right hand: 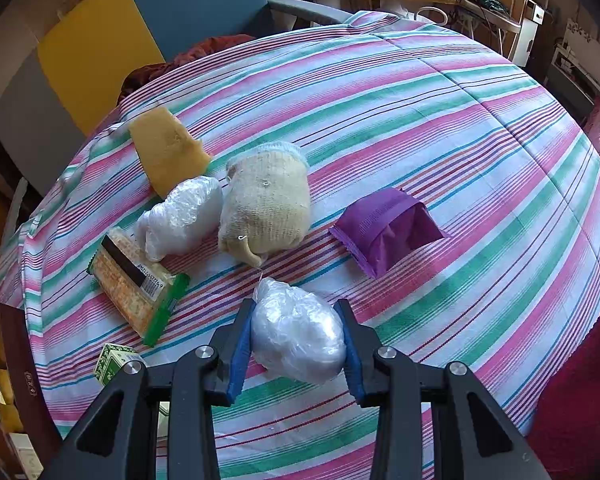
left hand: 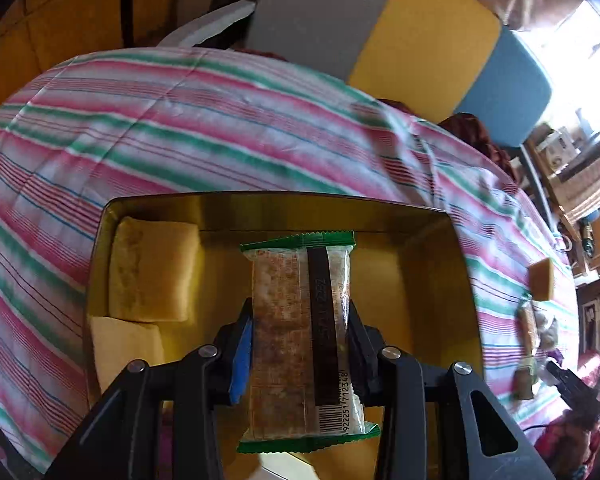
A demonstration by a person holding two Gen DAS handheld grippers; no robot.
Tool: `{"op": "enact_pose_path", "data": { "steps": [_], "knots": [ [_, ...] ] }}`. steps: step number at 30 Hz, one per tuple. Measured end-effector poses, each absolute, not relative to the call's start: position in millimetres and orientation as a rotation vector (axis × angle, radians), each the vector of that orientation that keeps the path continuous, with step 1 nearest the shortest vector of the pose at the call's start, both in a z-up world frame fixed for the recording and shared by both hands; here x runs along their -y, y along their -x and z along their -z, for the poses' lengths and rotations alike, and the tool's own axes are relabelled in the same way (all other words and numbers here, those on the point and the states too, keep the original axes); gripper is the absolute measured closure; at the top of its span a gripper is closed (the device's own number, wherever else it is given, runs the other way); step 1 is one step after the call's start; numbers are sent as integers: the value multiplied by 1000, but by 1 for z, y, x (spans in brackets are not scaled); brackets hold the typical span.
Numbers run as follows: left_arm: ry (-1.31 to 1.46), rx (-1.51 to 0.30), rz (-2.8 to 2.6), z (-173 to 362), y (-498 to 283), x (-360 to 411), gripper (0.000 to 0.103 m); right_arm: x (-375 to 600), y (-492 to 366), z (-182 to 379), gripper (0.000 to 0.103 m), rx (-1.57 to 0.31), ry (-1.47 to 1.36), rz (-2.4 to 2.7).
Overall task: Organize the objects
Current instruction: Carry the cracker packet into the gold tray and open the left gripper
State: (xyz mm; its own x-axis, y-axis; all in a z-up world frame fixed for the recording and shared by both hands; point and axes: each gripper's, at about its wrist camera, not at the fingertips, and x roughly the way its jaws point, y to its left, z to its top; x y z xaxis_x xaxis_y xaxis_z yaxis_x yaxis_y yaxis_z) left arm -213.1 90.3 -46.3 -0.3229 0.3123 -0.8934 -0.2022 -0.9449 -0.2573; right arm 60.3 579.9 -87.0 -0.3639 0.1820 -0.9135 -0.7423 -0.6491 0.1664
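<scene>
Two hand-held grippers each carry a load. The left hand-held gripper [left hand: 300, 344] is clamped on a green-edged snack packet [left hand: 300, 336], hanging over the open gold tin [left hand: 466, 280], where two yellow sponges [left hand: 152, 270] already lie at the left end. The right hand-held gripper [right hand: 298, 340] is clamped on a clear plastic bundle [right hand: 298, 332], low over the striped cloth [right hand: 440, 128] of the worktop.

The packet is slick and held only by its long edges; I judge it could slide or twist out and land across the sponges or on the tin's rim. The soft bundle may squeeze out likewise.

Only the left view shows the tin's inside. Only the right view shows clearly what remains: a second snack packet [right hand: 134, 280], another plastic bundle [right hand: 180, 216], a knitted pouch [right hand: 266, 200], a purple packet [right hand: 384, 230], a loose sponge [right hand: 166, 150] and a small green box [right hand: 114, 360].
</scene>
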Motion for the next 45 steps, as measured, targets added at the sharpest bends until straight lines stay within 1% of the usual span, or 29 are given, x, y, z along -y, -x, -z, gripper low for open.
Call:
{"op": "enact_pose_path", "data": {
  "steps": [9,28,31,40,45],
  "knots": [
    [1708,153,-2335,76,223,-84,63,-578,-62,86,64,-779,1270,-2057],
    [1720,4,-2389,88,226,-101,62,-578,-62,84,64,-784,1263,-2066],
    [1725,7,-2386,89,228,-103,61,-578,-62,84,64,-783,1262,-2067],
    [1695,53,-2404,83,225,-98,60,-581,-63,80,64,-782,1237,-2066],
    [1562,53,-2461,52,209,-91,60,-582,-69,69,64,-795,1154,-2095]
  ]
}}
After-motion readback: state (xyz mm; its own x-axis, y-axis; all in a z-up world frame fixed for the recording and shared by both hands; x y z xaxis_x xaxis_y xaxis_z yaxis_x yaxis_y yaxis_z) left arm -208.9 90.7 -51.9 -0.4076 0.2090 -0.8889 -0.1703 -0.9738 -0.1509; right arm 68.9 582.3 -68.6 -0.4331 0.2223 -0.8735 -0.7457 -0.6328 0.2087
